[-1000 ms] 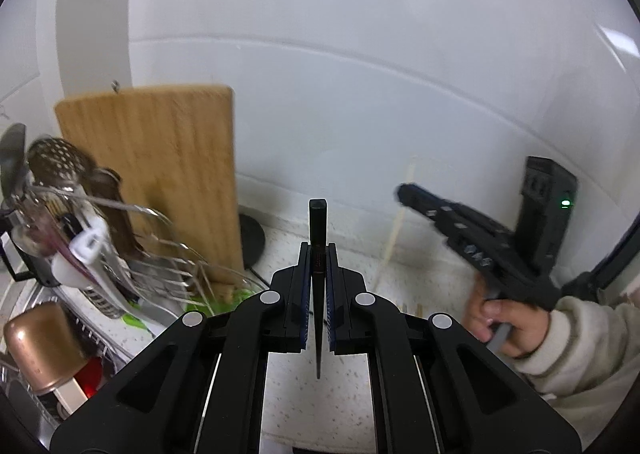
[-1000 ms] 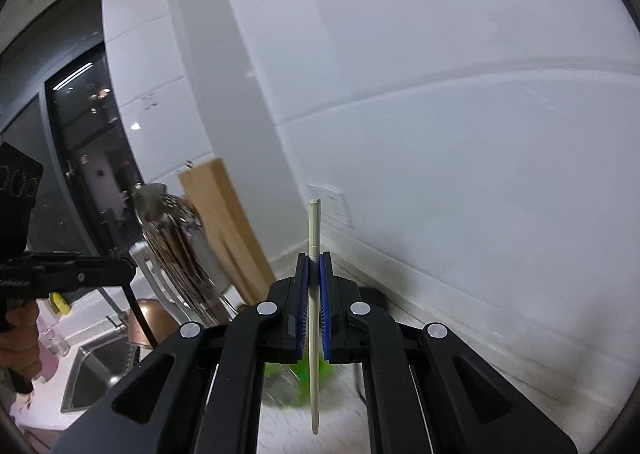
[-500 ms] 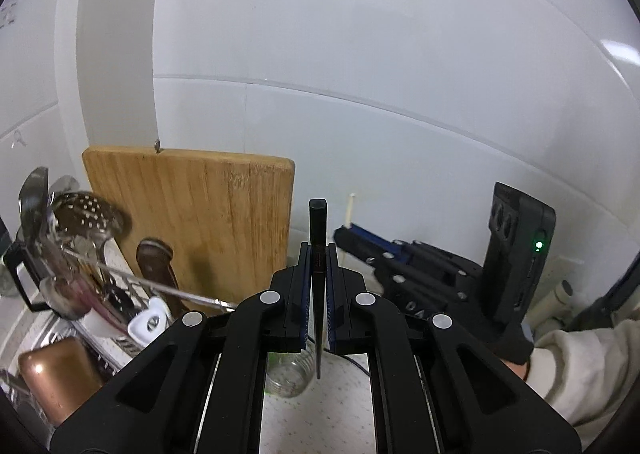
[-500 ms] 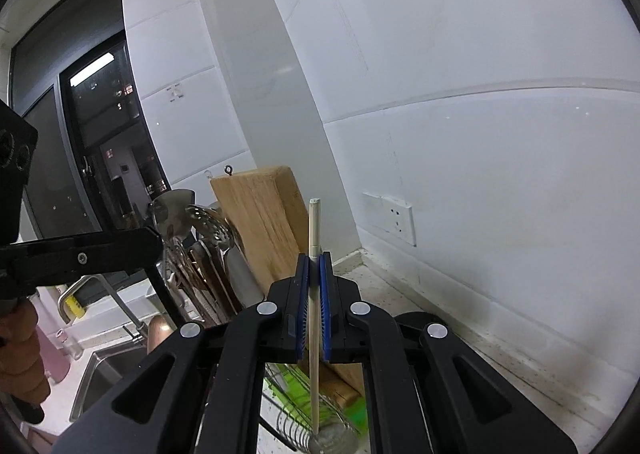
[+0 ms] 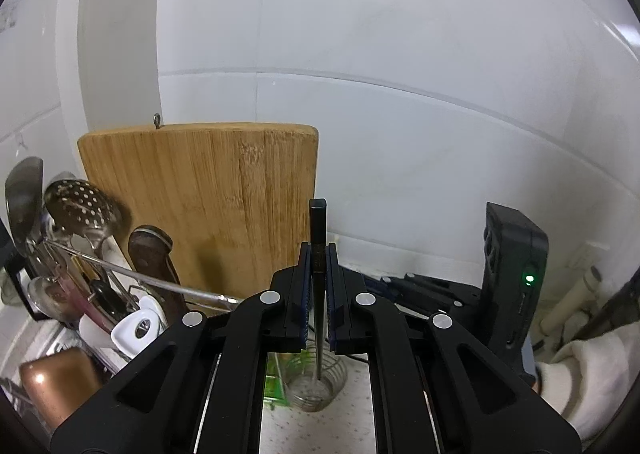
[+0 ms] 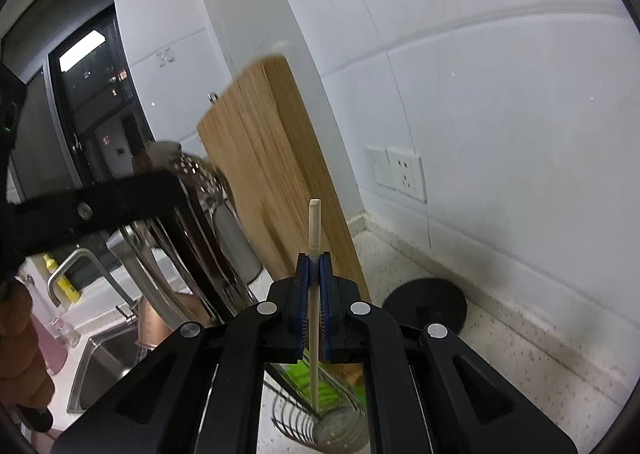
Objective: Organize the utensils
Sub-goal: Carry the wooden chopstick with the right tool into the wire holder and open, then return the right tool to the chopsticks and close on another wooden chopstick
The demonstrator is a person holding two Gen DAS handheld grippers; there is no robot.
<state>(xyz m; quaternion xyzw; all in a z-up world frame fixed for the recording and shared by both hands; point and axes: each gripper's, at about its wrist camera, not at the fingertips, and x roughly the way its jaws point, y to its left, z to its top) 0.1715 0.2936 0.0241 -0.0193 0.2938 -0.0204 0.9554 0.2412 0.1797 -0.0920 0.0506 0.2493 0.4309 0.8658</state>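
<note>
Left wrist view, left to right. Far left: a wire rack (image 5: 120, 278) crowded with ladles, a slotted spoon (image 5: 82, 206), a dark knife handle (image 5: 154, 254); a copper cup (image 5: 56, 382) lies near the lower edge. Behind the rack a wooden cutting board (image 5: 208, 198) stands on edge against the white tiled wall (image 5: 400, 74).

Centre: left gripper (image 5: 319, 266), tilted downward, jaws pressed together on a dark chopstick (image 5: 319, 238). The stick stands upright between the blue pads; its lower end points into a wire utensil cup (image 5: 316, 382) on the speckled counter (image 5: 360, 406).

Right: the other gripper's black body with a green light (image 5: 514, 278), held low beside the left one; a pale sleeve (image 5: 588, 378) at the edge.

Right wrist view, left to right. A hand (image 6: 20, 342) at the left edge grips the left tool's handle; its black arm crosses in front of the rack's utensils. Sink (image 6: 100, 358) and tap below. The cutting board (image 6: 272, 158) leans at centre.

Right gripper (image 6: 314, 278), angled slightly downward, clamped tight on a pale wooden chopstick (image 6: 314, 230), upright, tip down over the wire cup (image 6: 320, 418). Further right: a black round disc (image 6: 424, 306) on the counter, a wall socket (image 6: 396, 172).
</note>
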